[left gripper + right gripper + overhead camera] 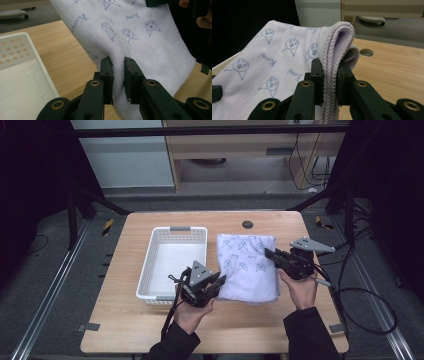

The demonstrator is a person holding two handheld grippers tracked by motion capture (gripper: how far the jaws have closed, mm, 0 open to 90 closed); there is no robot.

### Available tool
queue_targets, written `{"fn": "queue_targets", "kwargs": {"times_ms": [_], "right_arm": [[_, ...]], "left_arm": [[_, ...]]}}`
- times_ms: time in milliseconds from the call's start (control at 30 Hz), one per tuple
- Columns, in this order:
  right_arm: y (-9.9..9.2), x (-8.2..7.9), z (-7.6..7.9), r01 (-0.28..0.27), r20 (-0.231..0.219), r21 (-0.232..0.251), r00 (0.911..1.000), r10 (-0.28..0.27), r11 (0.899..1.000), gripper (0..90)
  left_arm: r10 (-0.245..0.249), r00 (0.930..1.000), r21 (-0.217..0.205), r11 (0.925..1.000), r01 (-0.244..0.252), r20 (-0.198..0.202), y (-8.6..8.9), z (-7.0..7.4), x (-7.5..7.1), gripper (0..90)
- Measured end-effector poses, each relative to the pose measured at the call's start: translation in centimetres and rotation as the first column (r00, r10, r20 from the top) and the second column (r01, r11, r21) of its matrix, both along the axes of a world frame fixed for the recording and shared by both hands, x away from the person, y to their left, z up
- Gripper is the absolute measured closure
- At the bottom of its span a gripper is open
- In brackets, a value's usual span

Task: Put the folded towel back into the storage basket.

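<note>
Towel (248,267), white with blue cartoon prints, lies folded at centre frame beside a white basket (150,267), pinched by left gripper (216,282) and right gripper (270,253); thin grips risk layers slipping and unfolding.

The high view looks forward and down from above the person's side onto the whole counter (125,320), far enough back to take in the floor and shelving beyond it. The left gripper view sits close behind its own fingers (106,72) and faces across the counter along the white towel (140,32), with the basket (22,75) at its left edge. The right gripper view, equally close behind its fingers (317,75), looks over the same towel (274,62) toward the counter's far edge and its round hole (366,52), both also in the high view.
</note>
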State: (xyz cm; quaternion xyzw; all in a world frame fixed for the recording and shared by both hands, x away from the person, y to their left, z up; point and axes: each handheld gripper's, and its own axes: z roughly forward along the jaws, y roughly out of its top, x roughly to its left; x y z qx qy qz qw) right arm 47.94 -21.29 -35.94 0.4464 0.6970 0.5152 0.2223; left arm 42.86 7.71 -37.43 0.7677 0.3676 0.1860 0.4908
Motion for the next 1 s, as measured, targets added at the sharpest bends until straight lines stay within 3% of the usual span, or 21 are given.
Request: {"fn": "queue_targets", "kwargs": {"times_ms": [433, 1000], "right_arm": [[2.6, 0.7, 2.0, -0.020, 0.035, -0.007, 0.9992, 0.021, 1.000, 78.9], [6.6, 1.8, 3.7, -0.051, 0.057, -0.012, 0.9970, 0.052, 0.999, 78.9]], "left_arm": [[0.035, 0.9987, -0.004, 0.9994, -0.035, 0.037, 2.5, 1.8, 0.3, 77.7], [0.090, 0.9942, -0.028, 0.9957, -0.088, 0.059, 6.3, 2.8, 0.3, 77.7]]}}
